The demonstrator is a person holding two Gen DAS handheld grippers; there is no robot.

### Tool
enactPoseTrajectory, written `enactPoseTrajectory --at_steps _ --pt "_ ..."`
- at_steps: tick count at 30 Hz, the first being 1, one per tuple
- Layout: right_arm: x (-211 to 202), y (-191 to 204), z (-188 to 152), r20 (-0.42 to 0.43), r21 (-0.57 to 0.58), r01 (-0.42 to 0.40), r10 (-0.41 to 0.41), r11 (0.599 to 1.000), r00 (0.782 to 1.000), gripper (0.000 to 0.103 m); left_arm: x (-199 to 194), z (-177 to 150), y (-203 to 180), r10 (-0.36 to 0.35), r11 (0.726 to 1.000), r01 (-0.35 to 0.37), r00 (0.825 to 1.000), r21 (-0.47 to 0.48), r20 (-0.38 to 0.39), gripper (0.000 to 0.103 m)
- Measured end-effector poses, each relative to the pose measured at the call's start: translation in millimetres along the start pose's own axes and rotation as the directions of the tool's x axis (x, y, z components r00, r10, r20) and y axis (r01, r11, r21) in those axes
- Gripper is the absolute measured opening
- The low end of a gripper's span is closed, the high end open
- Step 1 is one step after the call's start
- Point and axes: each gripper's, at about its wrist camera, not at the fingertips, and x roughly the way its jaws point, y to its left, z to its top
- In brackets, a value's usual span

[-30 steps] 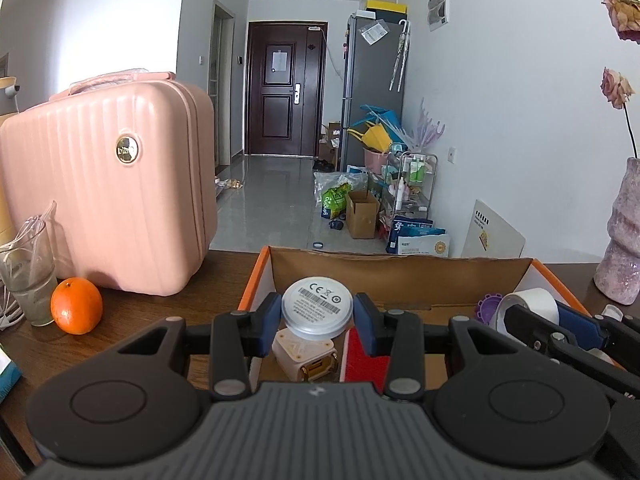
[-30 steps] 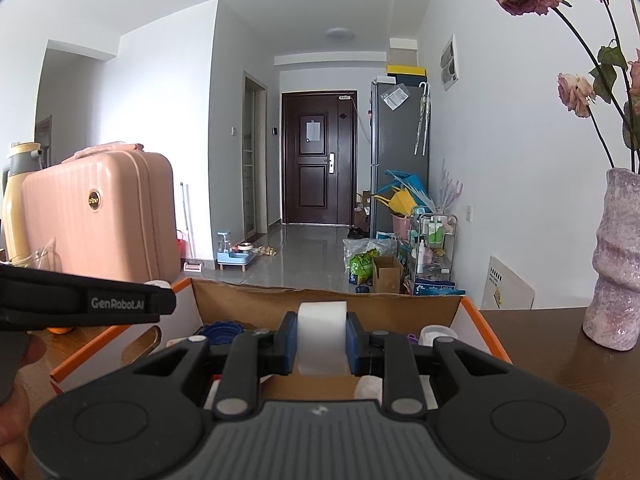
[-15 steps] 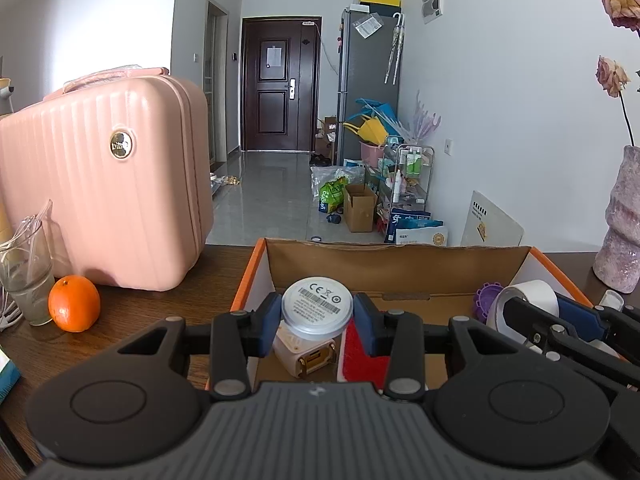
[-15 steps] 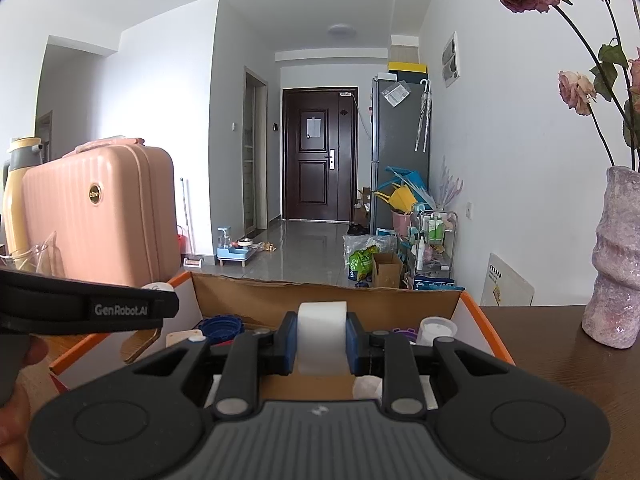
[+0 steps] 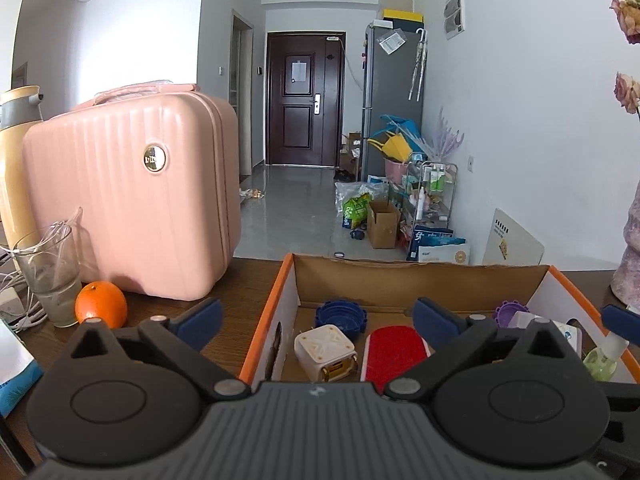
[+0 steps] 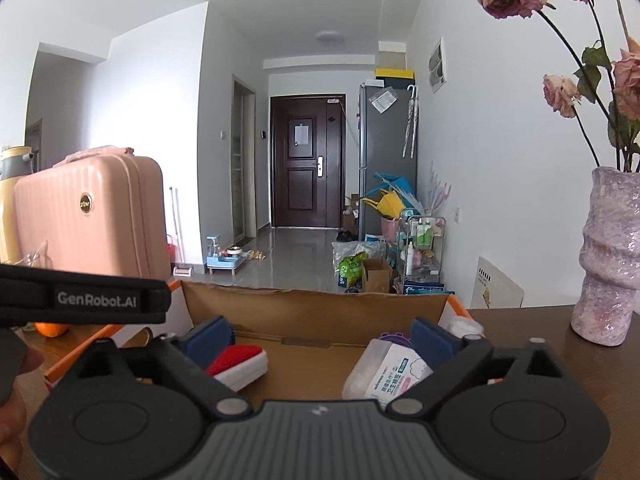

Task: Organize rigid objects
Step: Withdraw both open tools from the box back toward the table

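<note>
Ahead of both tongs, cardboard box on the worktop; left tongs and right tongs just sprung wide, gripping nothing; under them, inside, red-topped brush, white charger cube, blue cap.

— Where does the cardboard box sit?

— On the table, with the suitcase to its left and the vase to its right.

— And in front of the suitcase?

— An orange, just right of a glass; a flask stands behind the glass, left of the suitcase.

— Inside the box?

— A charger cube at the near left, a round cap behind it, a brush to its right. Farther right, a packet of wipes with a ridged cap behind it, and a small bottle in the near right corner.

— Beyond the table?

— Floor running back to a door, with a fridge to its right.
</note>
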Motion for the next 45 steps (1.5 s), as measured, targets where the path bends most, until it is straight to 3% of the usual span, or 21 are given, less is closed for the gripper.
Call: enactPoseTrajectory --at_steps 21,45 --pt "-5.8 -0.8 -4.5 0.015 0.003 0.006 -0.006 1.000 1.000 0.103 -7.7 1.8 5.3 0.012 1.000 -0.011 1.000 -0.026 0.023 0.103" --pt "-52.2 9.0 -13.3 0.078 -0.029 0.012 -0.009 1.000 0.997 0.103 -46.1 -5.9 24.4 0.050 0.998 -0.047 0.997 -0.044 0.067 0.103"
